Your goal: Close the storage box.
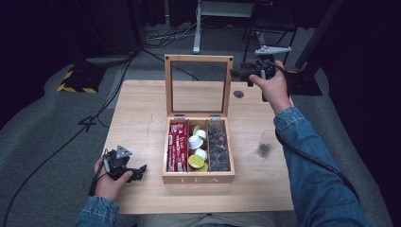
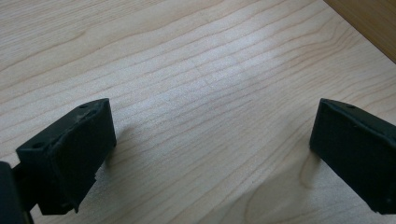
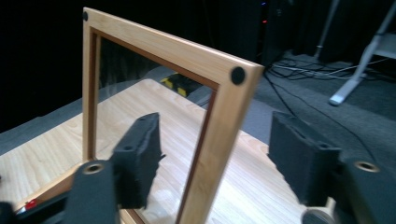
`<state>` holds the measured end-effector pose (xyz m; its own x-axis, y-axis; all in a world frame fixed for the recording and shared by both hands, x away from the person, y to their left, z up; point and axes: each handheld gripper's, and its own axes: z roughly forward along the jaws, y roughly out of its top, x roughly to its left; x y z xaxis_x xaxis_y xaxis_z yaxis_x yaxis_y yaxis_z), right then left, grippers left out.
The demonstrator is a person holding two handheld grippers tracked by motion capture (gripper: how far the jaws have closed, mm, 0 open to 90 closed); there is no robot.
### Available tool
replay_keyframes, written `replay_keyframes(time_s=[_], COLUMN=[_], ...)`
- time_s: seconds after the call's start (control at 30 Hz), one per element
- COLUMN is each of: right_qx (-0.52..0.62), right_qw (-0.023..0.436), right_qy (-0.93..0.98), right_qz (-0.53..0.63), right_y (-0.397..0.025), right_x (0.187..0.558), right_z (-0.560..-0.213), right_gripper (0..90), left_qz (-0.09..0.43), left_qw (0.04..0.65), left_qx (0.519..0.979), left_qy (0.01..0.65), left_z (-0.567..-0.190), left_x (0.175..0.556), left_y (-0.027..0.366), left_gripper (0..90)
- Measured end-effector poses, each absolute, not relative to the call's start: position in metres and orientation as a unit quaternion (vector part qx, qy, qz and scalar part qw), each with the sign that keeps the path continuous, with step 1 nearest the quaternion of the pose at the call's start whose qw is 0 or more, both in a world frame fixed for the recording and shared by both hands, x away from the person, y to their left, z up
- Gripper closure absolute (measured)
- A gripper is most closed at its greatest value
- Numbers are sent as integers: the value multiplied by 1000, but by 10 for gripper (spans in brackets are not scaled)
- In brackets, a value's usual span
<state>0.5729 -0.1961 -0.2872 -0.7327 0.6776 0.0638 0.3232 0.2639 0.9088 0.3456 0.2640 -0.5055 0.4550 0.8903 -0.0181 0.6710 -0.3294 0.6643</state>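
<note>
- Tea box [image 1: 198, 177] at counter [image 1: 142, 123] centre; glazed lid [image 1: 198, 59] upright.
- Right hand-held gripper [image 3: 212, 163] released, jaws astride lid's right frame rail near top corner.
- Clench squarely on wood, then swing lid slowly.
- Left hand-held gripper [image 2: 210, 154] released, idle near front-left corner.

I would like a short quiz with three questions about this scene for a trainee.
1. True or false: the lid of the tea box stands open.
2. Which tongs straddle the lid's side rail? A. left tongs B. right tongs
3. Fill in: the red packets lie in the ___ compartment, seen from the person's side.

Key: 1 true; 2 B, open around the rail, not clamped; 3 left.
</note>
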Motion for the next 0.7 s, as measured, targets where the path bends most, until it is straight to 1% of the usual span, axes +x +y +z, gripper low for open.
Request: replay_keyframes(time_s=[0.07,0.2,0.33,0.4,0.57,0.7], right_qx=[320,331,340,344,344,344], right_qw=[167,177,176,170,168,183], right_qy=[778,783,783,781,781,782], right_qz=[515,497,490,492,494,487], right_y=[-191,-181,-177,-176,-172,-169], right_x=[577,588,595,598,601,600], right_z=[-288,-294,-298,-300,-300,-300], right_gripper=[384,413,470,513,570,605], left_qz=[178,178,178,177,177,177], left_qw=[308,309,310,311,310,310], left_qx=[795,794,795,794,795,795], left_qy=[491,491,491,492,491,490], left_z=[-506,-506,-506,-506,-506,-506], left_x=[346,346,346,346,346,346], left_y=[264,264,264,264,264,264], left_gripper=[7,6,6,5,4,4])
